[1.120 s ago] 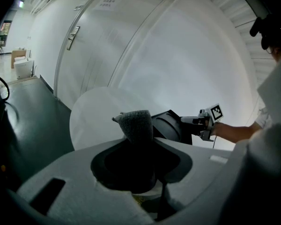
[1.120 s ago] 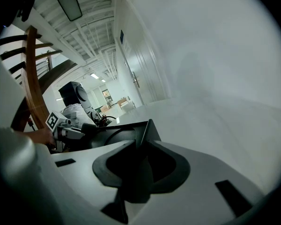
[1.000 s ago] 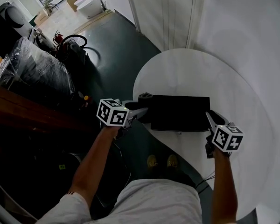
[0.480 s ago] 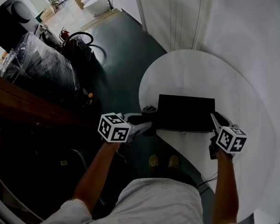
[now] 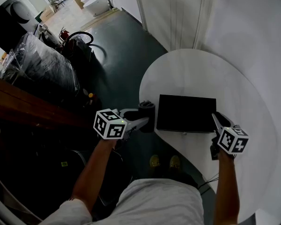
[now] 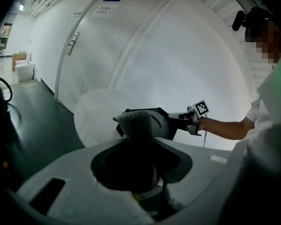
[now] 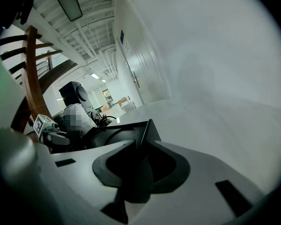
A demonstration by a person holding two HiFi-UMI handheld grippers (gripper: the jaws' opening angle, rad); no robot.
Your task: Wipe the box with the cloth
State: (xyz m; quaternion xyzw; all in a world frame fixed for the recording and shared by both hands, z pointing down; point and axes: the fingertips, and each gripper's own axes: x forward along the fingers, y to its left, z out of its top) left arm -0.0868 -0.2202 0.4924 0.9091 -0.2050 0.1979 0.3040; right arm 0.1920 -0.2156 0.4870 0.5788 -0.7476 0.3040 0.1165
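A flat black box (image 5: 186, 113) lies near the front edge of the round white table (image 5: 192, 74). My left gripper (image 5: 143, 120) is shut on a dark grey cloth (image 5: 146, 108) and holds it just off the box's left end, over the table's edge. In the left gripper view the cloth (image 6: 136, 124) stands up between the jaws, with the box (image 6: 165, 123) behind it. My right gripper (image 5: 215, 119) is shut on the box's near right corner. In the right gripper view the box's corner (image 7: 146, 129) sits between the jaws.
The table stands against a white wall with a door (image 5: 171, 13) behind it. Dark green floor (image 5: 117, 46) lies to the left. There, plastic-wrapped bundles (image 5: 42, 74) and a wooden rail (image 5: 33, 111) crowd the space. The person's shoes (image 5: 161, 162) show under the table's edge.
My left gripper has drawn the cloth leftward, from the box's left edge to a small gap beside it. The right gripper has kept its hold on the corner.
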